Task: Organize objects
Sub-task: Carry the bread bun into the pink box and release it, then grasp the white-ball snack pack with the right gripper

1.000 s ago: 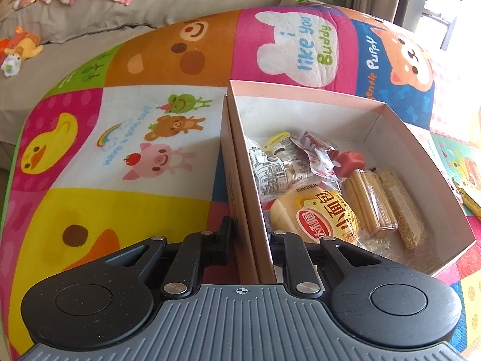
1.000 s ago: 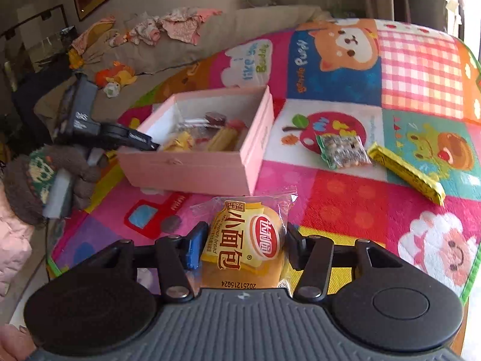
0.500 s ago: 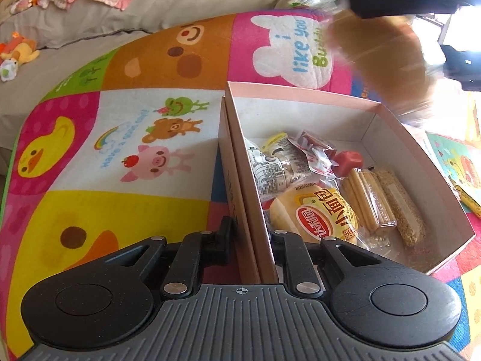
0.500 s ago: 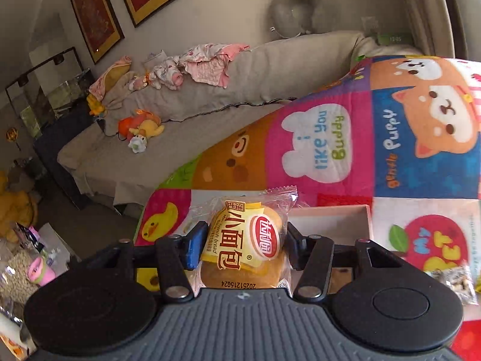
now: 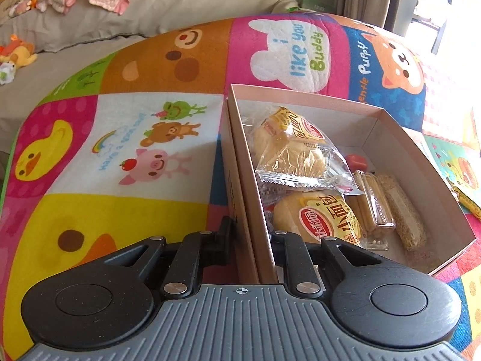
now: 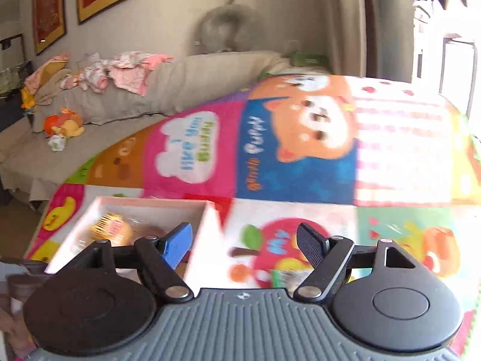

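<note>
A pink cardboard box (image 5: 421, 156) lies open on the colourful play mat. My left gripper (image 5: 251, 234) is shut on the box's near left wall (image 5: 249, 198). Inside lie two wrapped bread buns, one at the back left (image 5: 288, 144) and one at the front (image 5: 324, 219), with biscuit sticks (image 5: 372, 201), a grain bar (image 5: 402, 210) and a small red piece (image 5: 356, 161). My right gripper (image 6: 243, 240) is open and empty, above the mat to the right of the box (image 6: 204, 234). A bun (image 6: 112, 231) shows in the box there.
A yellow snack bar (image 5: 469, 204) lies on the mat right of the box. A small snack packet (image 6: 288, 276) lies on the mat between my right fingers. A grey sofa (image 5: 168, 6) with clothes and soft toys runs along the back.
My right gripper carried the bun over the box, opened and let it go. The bun now lies in the box's back left. The left gripper stayed clamped on the wall.
</note>
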Available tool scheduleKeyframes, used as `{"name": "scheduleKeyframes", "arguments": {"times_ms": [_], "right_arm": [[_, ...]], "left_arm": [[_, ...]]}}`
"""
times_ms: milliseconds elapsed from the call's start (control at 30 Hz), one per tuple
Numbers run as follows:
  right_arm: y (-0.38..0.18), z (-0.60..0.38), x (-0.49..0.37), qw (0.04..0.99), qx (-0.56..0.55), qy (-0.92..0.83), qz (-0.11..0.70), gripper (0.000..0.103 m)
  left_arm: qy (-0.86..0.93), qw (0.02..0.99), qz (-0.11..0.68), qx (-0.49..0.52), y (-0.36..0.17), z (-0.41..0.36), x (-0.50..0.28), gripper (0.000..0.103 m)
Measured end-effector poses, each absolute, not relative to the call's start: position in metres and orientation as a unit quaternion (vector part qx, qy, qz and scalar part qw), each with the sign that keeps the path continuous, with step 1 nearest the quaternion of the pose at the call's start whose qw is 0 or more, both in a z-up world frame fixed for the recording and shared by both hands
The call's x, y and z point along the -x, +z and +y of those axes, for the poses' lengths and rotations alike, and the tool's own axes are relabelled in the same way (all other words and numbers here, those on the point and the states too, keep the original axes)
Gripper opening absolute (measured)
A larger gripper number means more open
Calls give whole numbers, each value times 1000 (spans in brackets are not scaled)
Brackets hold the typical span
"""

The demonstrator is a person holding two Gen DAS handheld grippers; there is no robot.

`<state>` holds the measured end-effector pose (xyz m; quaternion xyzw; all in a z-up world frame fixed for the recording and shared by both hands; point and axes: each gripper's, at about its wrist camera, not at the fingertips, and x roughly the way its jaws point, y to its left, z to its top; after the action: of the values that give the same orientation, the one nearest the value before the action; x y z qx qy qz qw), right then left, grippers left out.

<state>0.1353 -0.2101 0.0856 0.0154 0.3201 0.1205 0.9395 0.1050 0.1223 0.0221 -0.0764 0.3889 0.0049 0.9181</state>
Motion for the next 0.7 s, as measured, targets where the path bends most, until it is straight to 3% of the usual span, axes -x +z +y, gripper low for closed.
{"name": "scheduleKeyframes", "arguments": {"times_ms": [167,400,500,700], "right_arm": [[35,-276,-125,920,-58,71,382,78],[1,-266,-125,907,-105,112,391,78],[-5,-244,-134,914,-84,107,383,84],[-10,-209,-169,922,-25,99,373,86]], "left_arm": [[9,918,391,65,23,117,-108,18],[15,917,394,61,24,115,-109,18],[17,916,396,62,24,114,-110,18],[19,915,399,62,24,114,-110,18]]}}
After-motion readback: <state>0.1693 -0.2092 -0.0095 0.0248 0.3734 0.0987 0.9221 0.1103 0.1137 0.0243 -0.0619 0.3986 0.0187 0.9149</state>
